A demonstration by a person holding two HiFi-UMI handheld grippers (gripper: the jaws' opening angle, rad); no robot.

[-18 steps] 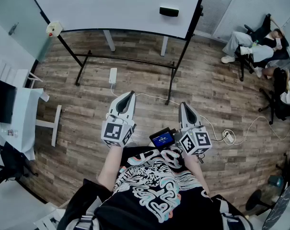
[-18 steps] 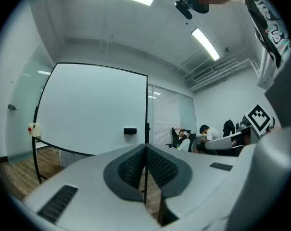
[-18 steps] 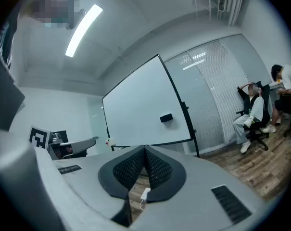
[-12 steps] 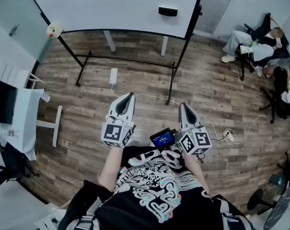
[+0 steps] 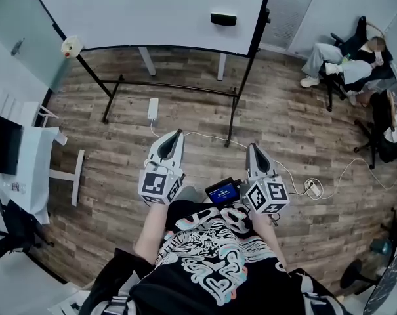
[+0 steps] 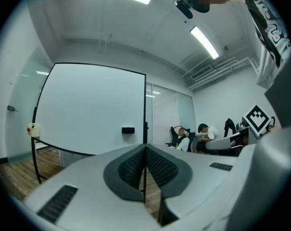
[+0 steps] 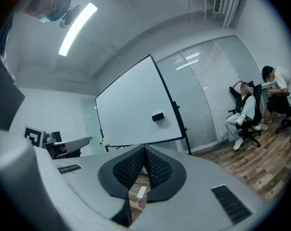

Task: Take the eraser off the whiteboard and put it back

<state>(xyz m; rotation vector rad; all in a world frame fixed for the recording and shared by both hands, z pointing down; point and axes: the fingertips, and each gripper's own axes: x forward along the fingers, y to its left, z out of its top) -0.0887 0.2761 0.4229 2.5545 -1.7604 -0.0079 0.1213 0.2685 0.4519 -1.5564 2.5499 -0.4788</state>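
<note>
Eraser (image 5: 223,19), a small dark block, sits stuck on the whiteboard (image 5: 152,8) toward its right edge, above the board's lower rim. It is well apart from both claws, which are held level at the person's waist and point toward the board across the wooden floor (image 5: 283,117). The left claw (image 5: 174,134) has its jaws pressed together with nothing between them; in the left gripper view the eraser shows just left of where the pads meet. The right claw (image 5: 252,147) is likewise closed and empty, and in the right gripper view the eraser appears above its tips, a little to the right. Between the claws and the board stand the black stand frame (image 5: 178,84) with its crossbar and slanted legs, and a white power strip (image 5: 153,105) lies on the floor with a thin cable (image 5: 205,134) trailing from it. A white box with a red spot (image 5: 71,43) sits at the board's lower left corner. A small lit screen (image 5: 223,191) rests at the person's waist between the claws. Seated people (image 5: 346,64) occupy chairs at the far right, well away from the board.
</note>
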